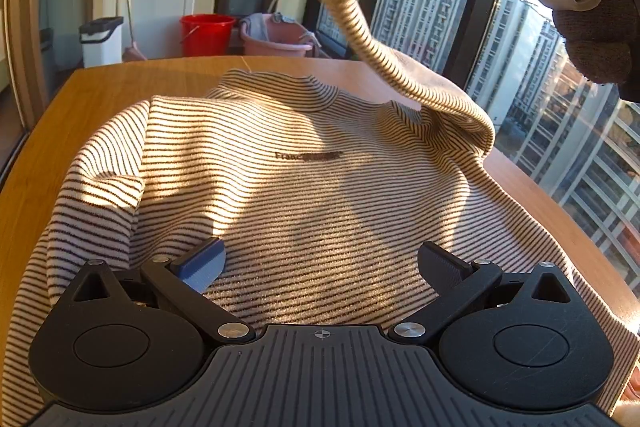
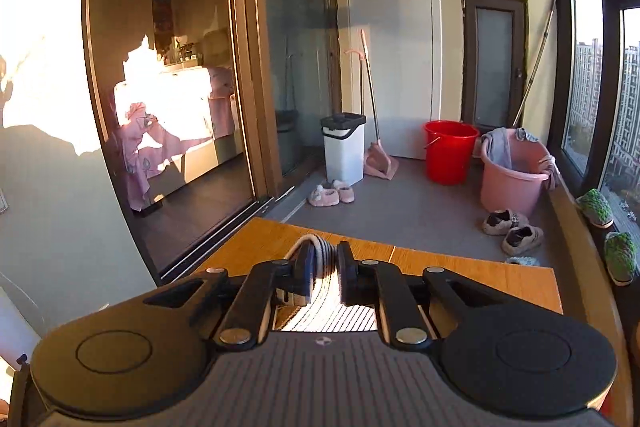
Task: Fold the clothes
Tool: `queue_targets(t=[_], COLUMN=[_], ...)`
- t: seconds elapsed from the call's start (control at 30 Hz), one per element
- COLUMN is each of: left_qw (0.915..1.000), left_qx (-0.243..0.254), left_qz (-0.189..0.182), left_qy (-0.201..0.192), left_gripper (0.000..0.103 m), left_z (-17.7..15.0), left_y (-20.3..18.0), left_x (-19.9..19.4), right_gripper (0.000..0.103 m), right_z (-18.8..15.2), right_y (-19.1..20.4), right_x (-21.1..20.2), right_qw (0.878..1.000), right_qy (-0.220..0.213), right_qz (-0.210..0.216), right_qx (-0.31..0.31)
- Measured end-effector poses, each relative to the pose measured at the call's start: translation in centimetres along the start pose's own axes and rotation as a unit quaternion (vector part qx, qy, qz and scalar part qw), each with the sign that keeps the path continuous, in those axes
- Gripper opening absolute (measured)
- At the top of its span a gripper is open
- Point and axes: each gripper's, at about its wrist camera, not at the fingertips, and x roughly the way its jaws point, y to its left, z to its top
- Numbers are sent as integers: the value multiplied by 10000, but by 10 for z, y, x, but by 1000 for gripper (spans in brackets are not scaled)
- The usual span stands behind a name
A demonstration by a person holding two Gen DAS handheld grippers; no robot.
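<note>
My right gripper point(image 2: 323, 273) has its fingers nearly together with the cuff of the sleeve point(image 2: 320, 251) between them; from the right wrist view the pads look to be pinching the striped cloth, though whether the grip is firm or slackening I cannot tell. My left gripper point(image 1: 320, 265) has its fingers spread wide, holding nothing, hovering low over the lower front of the shirt point(image 1: 280, 179). That shirt lies chest up on the counter point(image 1: 100, 95), collar toward the far edge, one sleeve folded across its side on the left of the picture. I judge I am mid-way through the sleeve fold: the other sleeve is lifted in the air and wants carrying in over the chest. The next move calls for bringing the cuff down across the body, laying the sleeve flat without a twist, and letting go only once it rests there; the left fingers could press the body down so it does not drag. The left wrist view gives me what the right cannot: the whole shirt, the sleeve point(image 1: 372, 39) arching up from the shoulder, and the gloved hand point(image 1: 592, 3) at the top right. The right wrist view alone shows the pinch itself, plus the floor beyond with a red bucket point(image 2: 450, 151) and pink tub point(image 2: 514, 171).
</note>
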Motion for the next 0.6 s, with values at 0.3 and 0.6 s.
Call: queue_targets(t=[0.3, 0.6], left_qw=[10000, 9998], left_qx=[15, 147], left_qz=[19, 102], left_qy=[8, 93], left_gripper=[103, 103], left_z=[0, 0], left_y=[-2, -6], left_x=[2, 3], right_gripper=[42, 50], right_z=[-22, -139], right_y=[-17, -95], right_x=[-13, -19], right_qw=[9996, 9741], right_qy=[-40, 691], right_qz=[217, 81], right_qx=[201, 2150])
